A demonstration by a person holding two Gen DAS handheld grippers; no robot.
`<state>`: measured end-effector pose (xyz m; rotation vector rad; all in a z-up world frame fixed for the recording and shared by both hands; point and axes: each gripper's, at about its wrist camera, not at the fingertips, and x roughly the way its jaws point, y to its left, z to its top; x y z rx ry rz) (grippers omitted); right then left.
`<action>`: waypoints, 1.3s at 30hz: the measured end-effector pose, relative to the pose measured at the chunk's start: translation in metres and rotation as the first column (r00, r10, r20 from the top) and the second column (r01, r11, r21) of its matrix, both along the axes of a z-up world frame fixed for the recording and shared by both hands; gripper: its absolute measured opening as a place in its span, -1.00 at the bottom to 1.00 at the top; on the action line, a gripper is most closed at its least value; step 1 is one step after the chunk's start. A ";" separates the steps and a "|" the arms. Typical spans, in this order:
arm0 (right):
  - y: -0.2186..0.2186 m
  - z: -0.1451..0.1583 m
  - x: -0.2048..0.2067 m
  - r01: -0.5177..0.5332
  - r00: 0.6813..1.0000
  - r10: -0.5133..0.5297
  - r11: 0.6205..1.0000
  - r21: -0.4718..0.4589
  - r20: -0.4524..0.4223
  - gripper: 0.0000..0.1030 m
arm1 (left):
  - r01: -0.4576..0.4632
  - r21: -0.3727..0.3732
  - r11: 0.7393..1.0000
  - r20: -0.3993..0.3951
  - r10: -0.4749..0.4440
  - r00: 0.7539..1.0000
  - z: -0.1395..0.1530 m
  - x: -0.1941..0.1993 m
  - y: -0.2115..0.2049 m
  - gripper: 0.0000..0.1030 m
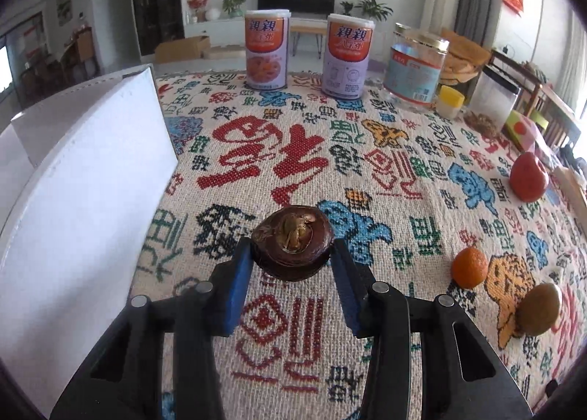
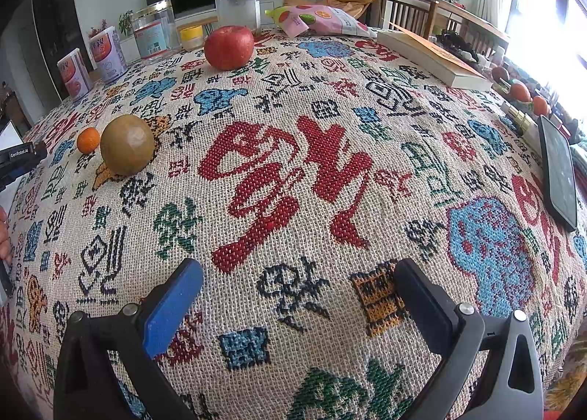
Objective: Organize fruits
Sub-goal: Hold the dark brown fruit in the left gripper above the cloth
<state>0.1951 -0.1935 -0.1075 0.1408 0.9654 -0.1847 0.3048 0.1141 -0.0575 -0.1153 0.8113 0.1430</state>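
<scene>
My left gripper (image 1: 292, 253) is shut on a dark brown round fruit (image 1: 292, 240); both blue pads (image 1: 240, 273) press its sides, low over the patterned tablecloth (image 1: 293, 148). To its right lie a small orange (image 1: 469, 267), a brown-green round fruit (image 1: 541, 310) and, farther back, a red apple (image 1: 528, 177). My right gripper (image 2: 299, 267) hangs open over bare cloth with nothing between its fingers. From the right wrist view the apple (image 2: 229, 47) sits at the back, with the orange (image 2: 88, 140) and the brown-green fruit (image 2: 127, 144) to the left.
A white box (image 1: 84, 177) stands at the left edge of the table. Two cans (image 1: 266, 49), a clear jar (image 1: 416, 67) and a plastic tub (image 1: 493, 97) line the far side. A book (image 2: 433, 56), a snack bag (image 2: 323, 20) and a phone (image 2: 557, 170) lie on the right.
</scene>
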 end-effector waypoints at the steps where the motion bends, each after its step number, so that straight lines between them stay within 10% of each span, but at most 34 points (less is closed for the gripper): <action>1: 0.000 0.000 0.000 0.000 1.000 0.000 1.000 0.000 0.000 1.00 | 0.025 -0.011 1.000 0.002 -0.025 1.000 0.005 -0.015 -0.007 -0.14; 12: 0.000 0.000 0.000 -0.001 1.000 0.001 1.000 0.001 0.000 1.00 | 0.186 -0.028 0.982 -0.096 -0.188 0.978 -0.006 -0.128 -0.059 -0.13; 17: 0.000 0.000 -0.001 -0.001 1.000 0.001 1.000 0.001 0.000 1.00 | 0.148 -0.018 0.989 -0.093 -0.149 0.984 -0.018 -0.131 -0.059 -0.10; 24: 0.000 0.000 -0.001 -0.001 1.000 0.001 1.000 0.001 0.001 1.00 | 0.161 0.053 0.985 -0.105 -0.155 0.982 -0.027 -0.130 -0.070 0.84; 39: 0.000 0.000 -0.001 -0.001 1.000 0.001 1.000 0.001 0.001 1.00 | 0.143 0.039 0.989 -0.112 -0.138 0.984 -0.029 -0.129 -0.067 0.92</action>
